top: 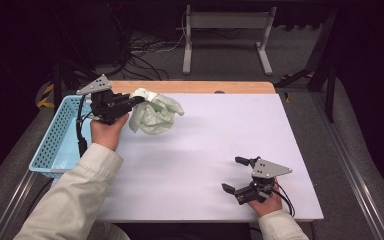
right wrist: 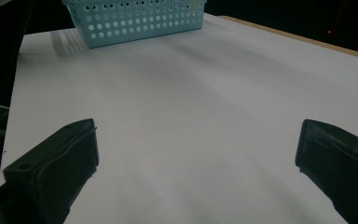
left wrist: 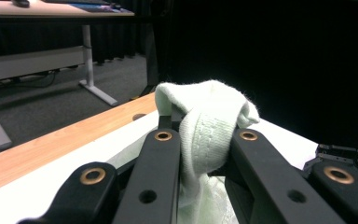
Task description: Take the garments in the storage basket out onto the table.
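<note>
Nearest the person, the right gripper (top: 232, 176) rested wide open on the white table (top: 205, 150), while farther off the left gripper (top: 139, 100) pinched the pale green cloth (top: 155, 115), which hung just right of the blue basket (top: 55, 145).

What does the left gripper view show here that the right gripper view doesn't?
Left gripper view: the left tongs shut on a pale green cloth, with the wooden table edge and a desk frame on the floor behind. Right gripper view: the right tongs open with nothing between them, and the blue perforated basket at the far end. Both take in the white tabletop.
</note>
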Demonstrator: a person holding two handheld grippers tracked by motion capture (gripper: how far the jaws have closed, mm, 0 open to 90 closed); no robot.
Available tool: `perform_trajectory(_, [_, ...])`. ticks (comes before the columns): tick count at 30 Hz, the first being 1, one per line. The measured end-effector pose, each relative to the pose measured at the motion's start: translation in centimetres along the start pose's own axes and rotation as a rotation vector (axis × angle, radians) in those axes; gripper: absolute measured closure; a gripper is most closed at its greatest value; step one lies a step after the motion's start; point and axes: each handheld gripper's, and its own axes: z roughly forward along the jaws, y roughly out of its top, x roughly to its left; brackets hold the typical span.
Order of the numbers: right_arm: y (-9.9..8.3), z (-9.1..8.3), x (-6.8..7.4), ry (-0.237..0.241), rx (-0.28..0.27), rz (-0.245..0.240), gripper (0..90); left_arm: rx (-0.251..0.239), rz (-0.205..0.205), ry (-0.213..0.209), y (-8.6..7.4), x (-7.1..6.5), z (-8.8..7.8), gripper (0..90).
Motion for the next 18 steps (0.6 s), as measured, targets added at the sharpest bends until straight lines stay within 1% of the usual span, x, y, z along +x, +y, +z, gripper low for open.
perform_trajectory(1, [0.0,0.0,0.0,0.001,-0.001,0.000,0.1,0.003,0.001,-0.002,-0.1,-0.1,0.3,85.5])
perform_trajectory(2, [0.0,0.0,0.0,0.002,0.000,0.000,0.1,0.001,-0.007,-0.007,-0.2,-0.2,0.8,85.5])
perform_trajectory(4, [0.0,0.0,0.0,0.002,0.000,0.000,0.1,0.005,-0.007,-0.008,-0.2,-0.3,1.0,85.6])
perform_trajectory(6, [0.0,0.0,0.0,0.002,0.000,0.000,0.1,0.006,-0.009,-0.013,-0.4,-0.6,1.8,85.5])
perform_trajectory(7, [0.0,0.0,0.0,0.002,0.000,0.000,0.1,0.006,-0.009,-0.013,-0.4,-0.6,1.8,85.5])
perform_trajectory(8, [0.0,0.0,0.0,0.002,-0.001,0.000,0.1,0.002,-0.013,-0.016,-0.5,-0.8,2.2,85.5])
perform_trajectory(12, [0.0,0.0,0.0,0.002,0.001,-0.001,0.1,-0.001,-0.020,-0.016,-0.8,-1.1,2.8,85.5])
perform_trajectory(18, [0.0,0.0,0.0,0.003,0.001,-0.003,0.1,0.012,-0.034,-0.029,-1.5,-1.7,4.3,85.5])
